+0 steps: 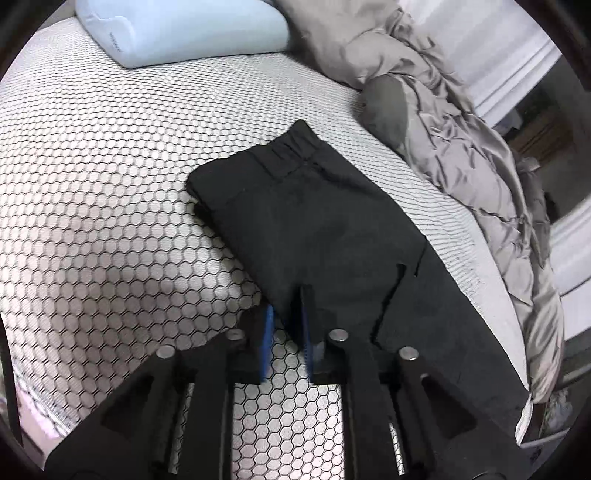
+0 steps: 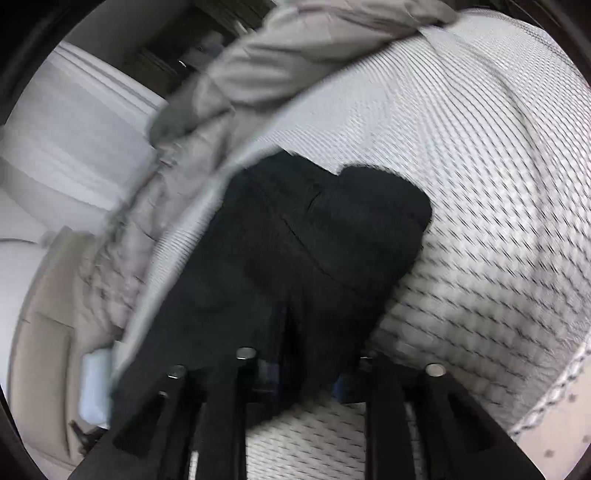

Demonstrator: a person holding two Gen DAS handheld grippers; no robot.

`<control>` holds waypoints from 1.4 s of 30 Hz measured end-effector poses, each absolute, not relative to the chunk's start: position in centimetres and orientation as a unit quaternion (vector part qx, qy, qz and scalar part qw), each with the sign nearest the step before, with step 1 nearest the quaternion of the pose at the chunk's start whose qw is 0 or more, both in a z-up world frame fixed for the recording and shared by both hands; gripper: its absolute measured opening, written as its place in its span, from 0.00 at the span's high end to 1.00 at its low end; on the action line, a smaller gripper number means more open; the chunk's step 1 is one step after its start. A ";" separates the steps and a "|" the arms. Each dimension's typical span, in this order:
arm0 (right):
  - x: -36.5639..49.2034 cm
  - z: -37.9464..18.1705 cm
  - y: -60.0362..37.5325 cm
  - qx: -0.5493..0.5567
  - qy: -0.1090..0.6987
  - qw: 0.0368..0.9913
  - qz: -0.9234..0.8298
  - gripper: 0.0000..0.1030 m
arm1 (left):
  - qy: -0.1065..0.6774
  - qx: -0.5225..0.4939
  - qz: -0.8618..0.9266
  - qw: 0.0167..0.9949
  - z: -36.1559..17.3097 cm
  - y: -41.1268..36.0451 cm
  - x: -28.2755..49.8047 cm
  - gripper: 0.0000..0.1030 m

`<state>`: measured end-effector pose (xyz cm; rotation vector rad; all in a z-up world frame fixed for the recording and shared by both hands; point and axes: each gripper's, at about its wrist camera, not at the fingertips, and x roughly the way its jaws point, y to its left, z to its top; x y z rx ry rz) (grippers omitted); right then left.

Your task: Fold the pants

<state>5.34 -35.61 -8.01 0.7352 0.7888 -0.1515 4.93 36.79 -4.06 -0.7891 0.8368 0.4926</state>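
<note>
The black pants (image 1: 317, 221) lie folded on the honeycomb-patterned mattress (image 1: 110, 184), waistband at the far end. My left gripper (image 1: 286, 314) is shut on the near left edge of the pants, its blue pads (image 1: 267, 332) pinching the fabric. In the blurred right wrist view the pants (image 2: 295, 251) run from my right gripper (image 2: 295, 369) toward the bed edge, with a folded layer on top. The right gripper's fingertips are buried in the black cloth and appear shut on it.
A pale blue pillow (image 1: 184, 29) lies at the head of the bed. A crumpled grey duvet (image 1: 461, 140) runs along the bed's right edge; it also shows in the right wrist view (image 2: 258, 66). White furniture (image 2: 74, 129) stands beyond the bed.
</note>
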 end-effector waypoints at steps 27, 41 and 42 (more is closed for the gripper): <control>-0.8 -0.4 -35.9 0.269 0.280 0.905 -0.176 0.50 | 0.389 -0.250 0.017 0.886 1.2 13.7 9.8 0.17; 8.9 -6.4 -12.4 -0.049 0.425 0.897 0.114 0.19 | 0.511 0.012 -0.158 0.845 -4.9 -8.5 14.2 0.01; 8.9 -7.1 -11.5 -0.075 0.429 0.892 0.119 0.20 | 0.508 0.013 -0.159 0.847 -4.9 -8.6 13.7 0.01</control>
